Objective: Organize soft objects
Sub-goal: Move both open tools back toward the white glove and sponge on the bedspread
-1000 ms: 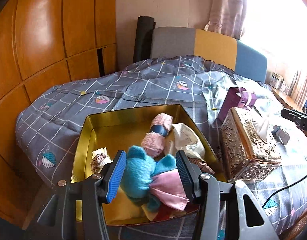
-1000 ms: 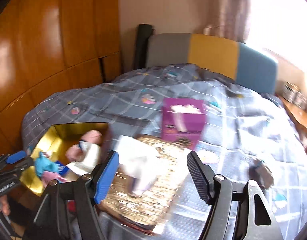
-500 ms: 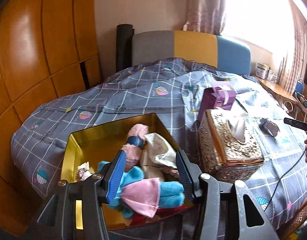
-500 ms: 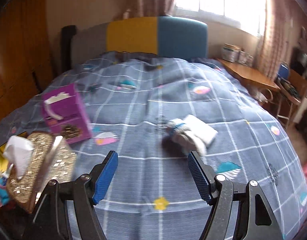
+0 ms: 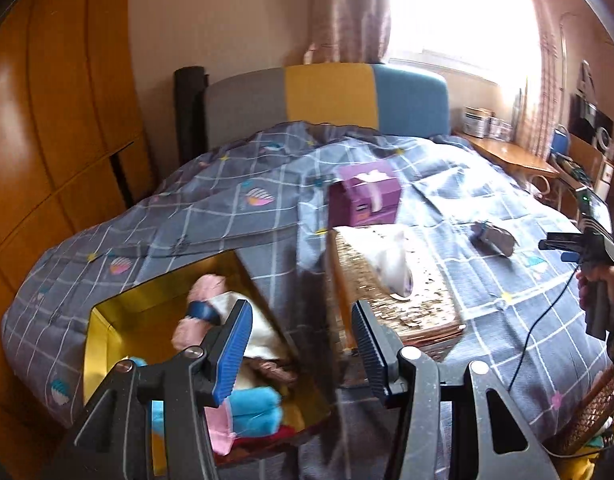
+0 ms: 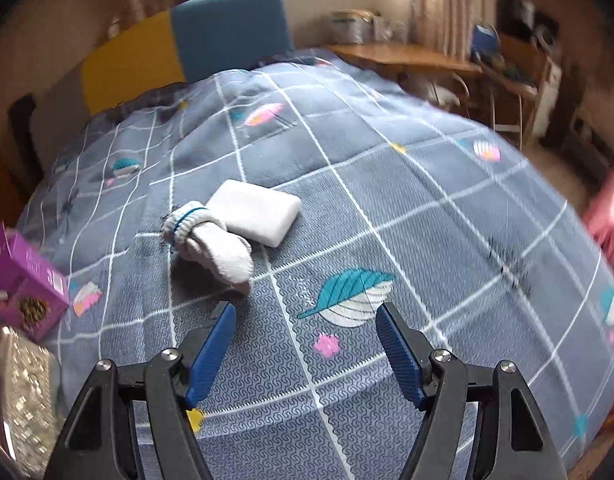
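A gold tin (image 5: 107, 320) sits on the bed at the lower left, holding a pink rolled sock (image 5: 199, 312), a cream cloth and a blue and pink soft piece (image 5: 251, 408). My left gripper (image 5: 301, 310) hovers open and empty over the tin's right edge. A white rolled sock with a blue stripe (image 6: 207, 240) lies on the grey checked quilt against a white folded pad (image 6: 255, 212). My right gripper (image 6: 305, 312) is open and empty, low over the quilt, with the sock just beyond its left fingertip. In the left wrist view the sock (image 5: 493, 236) lies near the right gripper (image 5: 563, 246).
A gold ornate tissue box (image 5: 391, 280) stands right of the tin, with a purple tissue box (image 5: 365, 200) behind it. A wooden wardrobe lines the left. A desk (image 6: 407, 56) with clutter stands beyond the bed's right side. A black cable (image 5: 535, 328) trails over the quilt.
My left gripper swung right, off the tin's middle; the blue and pink piece stayed in the tin. My right gripper swept right past the tissue boxes and came down near the white sock.
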Demonstrator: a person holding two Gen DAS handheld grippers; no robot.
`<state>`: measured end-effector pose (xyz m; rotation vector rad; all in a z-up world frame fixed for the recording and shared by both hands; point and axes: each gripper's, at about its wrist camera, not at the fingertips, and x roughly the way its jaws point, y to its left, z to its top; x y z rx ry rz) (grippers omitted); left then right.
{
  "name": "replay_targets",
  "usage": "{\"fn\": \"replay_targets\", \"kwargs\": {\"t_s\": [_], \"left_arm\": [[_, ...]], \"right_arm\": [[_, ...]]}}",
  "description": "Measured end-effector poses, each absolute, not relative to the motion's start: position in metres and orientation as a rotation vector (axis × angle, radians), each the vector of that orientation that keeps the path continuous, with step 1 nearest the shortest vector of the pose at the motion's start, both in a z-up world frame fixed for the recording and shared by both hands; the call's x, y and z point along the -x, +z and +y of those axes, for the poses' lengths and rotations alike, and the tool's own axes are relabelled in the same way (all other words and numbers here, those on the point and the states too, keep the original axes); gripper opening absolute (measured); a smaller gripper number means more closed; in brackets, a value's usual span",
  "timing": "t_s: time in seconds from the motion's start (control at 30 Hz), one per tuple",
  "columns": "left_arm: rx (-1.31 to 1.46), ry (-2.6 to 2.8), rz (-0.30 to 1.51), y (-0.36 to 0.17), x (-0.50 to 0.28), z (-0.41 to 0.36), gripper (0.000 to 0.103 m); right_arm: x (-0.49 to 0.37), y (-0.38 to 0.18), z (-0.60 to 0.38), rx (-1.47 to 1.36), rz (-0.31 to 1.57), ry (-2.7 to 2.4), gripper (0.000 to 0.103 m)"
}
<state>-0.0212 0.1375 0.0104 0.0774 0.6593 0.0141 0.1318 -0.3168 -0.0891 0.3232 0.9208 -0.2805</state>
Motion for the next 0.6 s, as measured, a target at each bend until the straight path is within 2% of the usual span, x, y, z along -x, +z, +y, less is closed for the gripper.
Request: {"fn": "replay_targets", "kwargs": {"t_s": [0.6], "left_arm": [[-0.205, -0.197, 0.645, 0.019, -0.012, 0.041, 0.052]], "right_arm": [[-0.121, -0.098, -0.351, -0.549, 0.948, -0.364, 0.077]]}}
